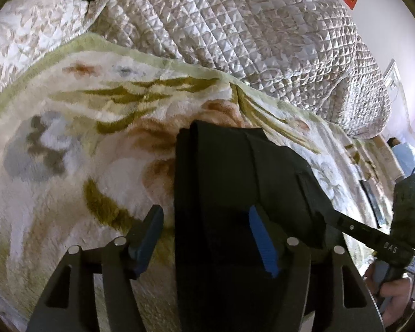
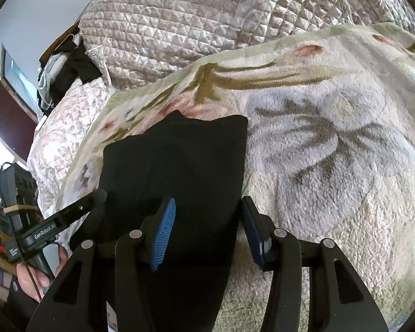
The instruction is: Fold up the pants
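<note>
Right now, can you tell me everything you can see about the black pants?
The black pants are dark, smooth cloth, already folded into a long, narrow stack with layered edges at the far end. They lie flat on the fluffy flowered blanket on the bed. Seams run along their length. The left gripper and the right gripper each straddle one long edge, one finger over the cloth and one beside it, jaws apart, not pinching.

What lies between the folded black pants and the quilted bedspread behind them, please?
Only a bare stretch of the fluffy floral blanket separates the pants from the quilted bedspread; both wrist views show it.
</note>
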